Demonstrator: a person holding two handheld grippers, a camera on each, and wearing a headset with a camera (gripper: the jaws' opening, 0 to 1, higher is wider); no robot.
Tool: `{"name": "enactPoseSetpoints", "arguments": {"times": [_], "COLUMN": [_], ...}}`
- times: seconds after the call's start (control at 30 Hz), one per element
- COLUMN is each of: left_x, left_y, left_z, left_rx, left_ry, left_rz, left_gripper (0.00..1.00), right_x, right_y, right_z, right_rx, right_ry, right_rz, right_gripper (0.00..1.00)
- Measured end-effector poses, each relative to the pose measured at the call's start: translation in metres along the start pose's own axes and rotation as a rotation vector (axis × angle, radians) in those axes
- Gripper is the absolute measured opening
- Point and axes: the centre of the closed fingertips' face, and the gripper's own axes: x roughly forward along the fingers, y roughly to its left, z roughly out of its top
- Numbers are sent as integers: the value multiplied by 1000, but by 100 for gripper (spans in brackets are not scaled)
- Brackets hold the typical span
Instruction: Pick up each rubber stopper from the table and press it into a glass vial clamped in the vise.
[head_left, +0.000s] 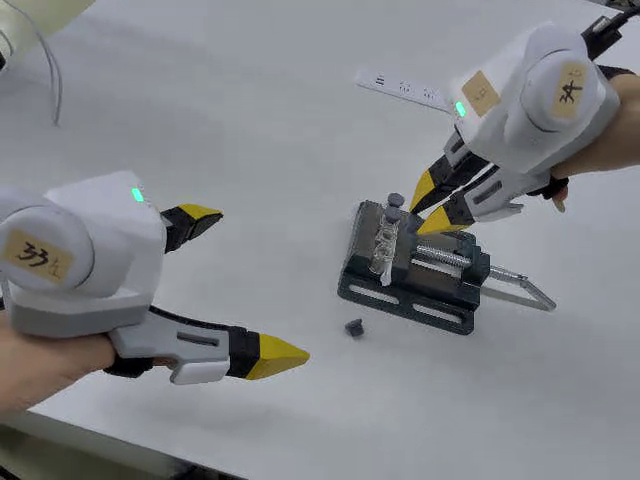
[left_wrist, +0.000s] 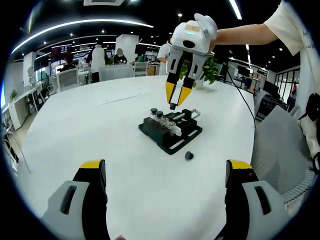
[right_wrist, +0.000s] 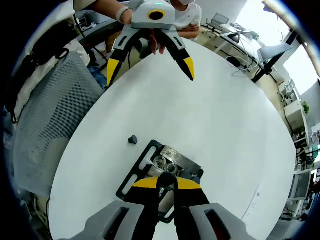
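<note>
It was an open-plan office: long white ceiling light strips (left_wrist: 85, 23) ran above rows of desks and chairs (left_wrist: 67, 77) where people (left_wrist: 97, 57) stood. A grey mesh office chair (right_wrist: 55, 115) sat beside the big white round table (left_wrist: 125, 120).

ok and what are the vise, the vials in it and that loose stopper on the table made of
Vise: looks like metal. The body has a dark matte coat and the screw is bare and shiny.
Vials: clear glass, or possibly clear plastic. They are see-through with bright glints.
Loose stopper: dull dark grey with no shine, which fits rubber, but it is too small to be sure.
</note>
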Motion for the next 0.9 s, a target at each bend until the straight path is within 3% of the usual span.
{"name": "enactPoseSetpoints", "arguments": {"times": [0.33, 0.9], "left_x": [0, 3], "left_y": [4, 4], "left_z": [-4, -9], "left_rx": [-13, -34], "left_ry": [5, 9], "left_rz": [8, 4], "left_gripper": [99, 99], "right_x": [12, 24], "right_y": [-4, -6], "right_z": [3, 0], "right_rx": [-140, -125], "right_ry": [13, 33], "right_rz": [54, 86], "right_gripper": [5, 5]}}
